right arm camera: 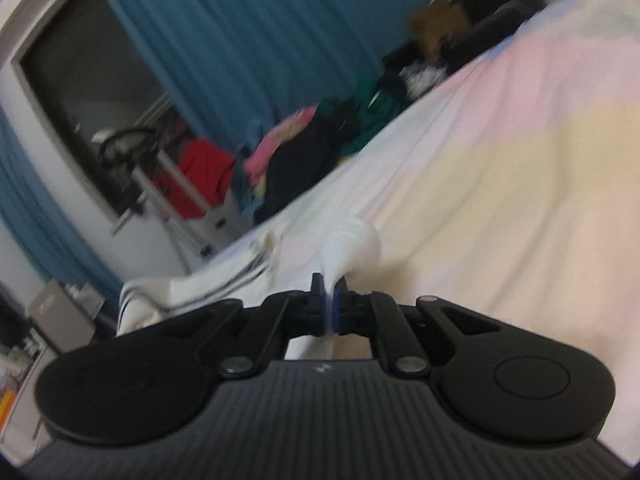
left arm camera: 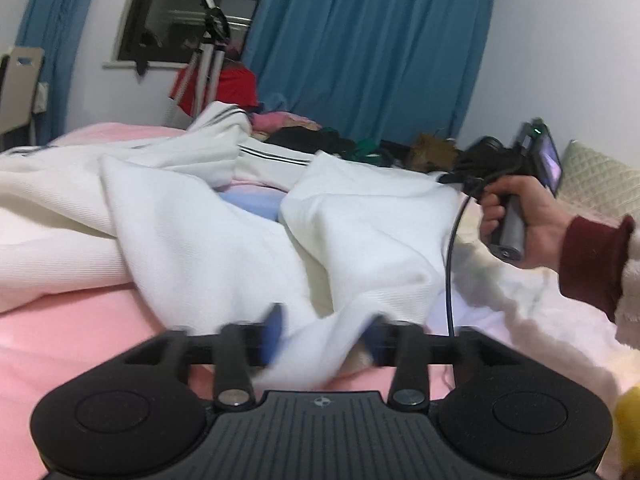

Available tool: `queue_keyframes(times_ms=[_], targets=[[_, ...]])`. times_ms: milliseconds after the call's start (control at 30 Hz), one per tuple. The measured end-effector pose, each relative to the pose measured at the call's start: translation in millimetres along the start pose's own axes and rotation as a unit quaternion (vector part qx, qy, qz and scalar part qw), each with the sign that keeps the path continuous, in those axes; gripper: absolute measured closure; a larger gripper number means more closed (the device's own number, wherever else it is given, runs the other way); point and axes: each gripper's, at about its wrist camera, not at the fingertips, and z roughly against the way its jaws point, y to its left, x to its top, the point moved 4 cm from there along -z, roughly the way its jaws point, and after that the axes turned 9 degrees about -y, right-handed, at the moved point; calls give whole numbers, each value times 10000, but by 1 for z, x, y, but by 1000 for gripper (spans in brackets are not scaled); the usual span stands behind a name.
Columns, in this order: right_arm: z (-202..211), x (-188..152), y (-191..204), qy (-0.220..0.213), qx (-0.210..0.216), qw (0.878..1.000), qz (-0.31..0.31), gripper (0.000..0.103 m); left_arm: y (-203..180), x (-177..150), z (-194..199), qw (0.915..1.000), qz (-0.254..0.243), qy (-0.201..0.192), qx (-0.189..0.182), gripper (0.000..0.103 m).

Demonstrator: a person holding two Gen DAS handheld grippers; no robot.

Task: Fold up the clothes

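While both grippers pinch it — white garment (left arm camera: 208,240) | spread crosswise

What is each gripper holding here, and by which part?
The right gripper pinches a bunched fold of the white garment. The left gripper has its jaws apart around the hem, not clamped.

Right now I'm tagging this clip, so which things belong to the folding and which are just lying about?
In the job: white garment, left gripper open around its edge, right gripper shut on a fold of it, bed under it.

Lying about: clothes pile, tripod, red cloth, pillow, curtains.
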Motion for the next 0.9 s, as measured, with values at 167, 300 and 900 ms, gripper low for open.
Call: queue_keyframes(times_ms=[167, 300, 900], targets=[[62, 33, -69, -576, -879, 9942, -234, 97, -4, 4, 9, 9996, 170, -47, -206, 26], [115, 29, -129, -849, -1581, 9803, -831, 97, -4, 6, 17, 9976, 652, -4, -252, 23], [157, 24, -209, -846, -2207, 9675, -900, 97, 150, 13, 46, 9161, 3267, -141, 2320, 22]])
